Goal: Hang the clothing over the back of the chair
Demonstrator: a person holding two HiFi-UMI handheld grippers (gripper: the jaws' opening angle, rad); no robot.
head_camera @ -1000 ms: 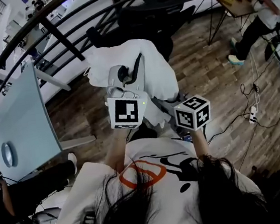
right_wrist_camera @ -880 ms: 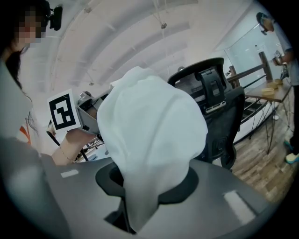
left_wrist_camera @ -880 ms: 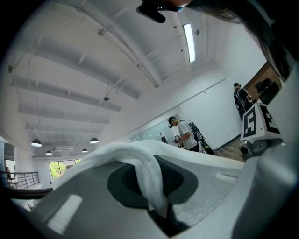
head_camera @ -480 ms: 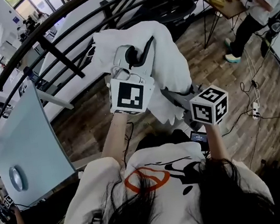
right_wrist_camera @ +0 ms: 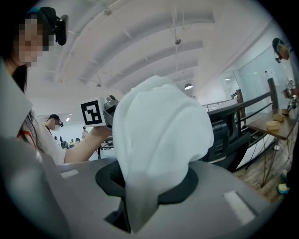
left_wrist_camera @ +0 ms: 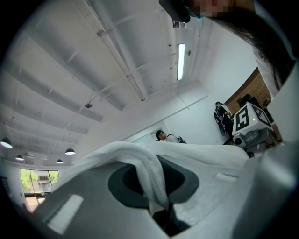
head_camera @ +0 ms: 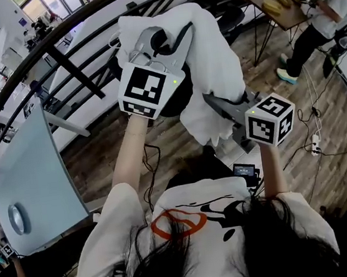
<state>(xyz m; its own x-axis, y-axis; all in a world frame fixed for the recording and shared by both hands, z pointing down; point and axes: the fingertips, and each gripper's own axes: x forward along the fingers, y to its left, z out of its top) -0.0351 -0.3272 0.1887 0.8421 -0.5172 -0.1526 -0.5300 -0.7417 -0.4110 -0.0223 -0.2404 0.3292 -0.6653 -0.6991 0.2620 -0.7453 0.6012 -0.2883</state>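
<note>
The jaws of my left gripper (head_camera: 163, 41) clamp the top edge of the white clothing (head_camera: 214, 61). Those of my right gripper (head_camera: 212, 102) clamp a bunched fold lower right. The clothing hangs between them, above the wooden floor (head_camera: 100, 153).

- Clothing (head_camera: 210, 55): a white, soft garment, bunched and creased, held up in the air clear of the floor.
- One narrow fold is pinched in the jaws of the left gripper (left_wrist_camera: 158, 205). From there the cloth stretches in a taut band towards the other gripper.
- A thicker bunch is clamped in the jaws of the right gripper (right_wrist_camera: 133, 210) and billows above them.
- The loose lower edge hangs between the two grippers.
- Chair (right_wrist_camera: 229, 133): black and padded, standing beyond the garment by the dark railing. The cloth is not draped over its back.
</note>
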